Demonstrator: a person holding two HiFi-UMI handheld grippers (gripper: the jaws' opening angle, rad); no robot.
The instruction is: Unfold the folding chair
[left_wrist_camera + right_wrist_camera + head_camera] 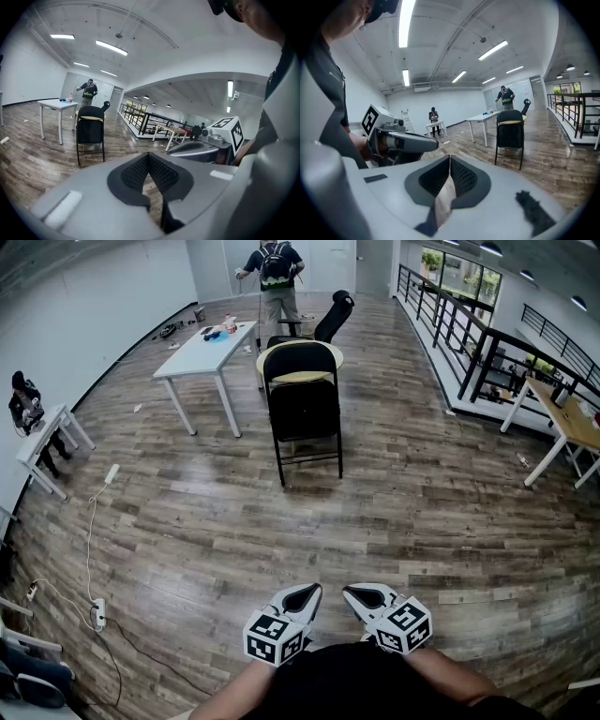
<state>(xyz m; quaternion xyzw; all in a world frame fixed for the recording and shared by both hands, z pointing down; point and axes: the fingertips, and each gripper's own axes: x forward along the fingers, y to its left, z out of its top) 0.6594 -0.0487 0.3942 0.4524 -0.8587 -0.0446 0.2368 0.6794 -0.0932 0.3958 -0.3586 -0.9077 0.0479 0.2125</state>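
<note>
Left gripper (304, 596) and right gripper (362, 597) sit side by side, low and close to the operator's body; I read both jaw pairs pressed together with nothing between them, only floor showing past the pads; folding chair (302, 407) stands upright on the wood floor (187, 521), well ahead of both tools and touched by neither; its black seat panel looks flat against the frame; white table (199, 354) just to its left; a person (277, 276) stands at the far end.
</note>
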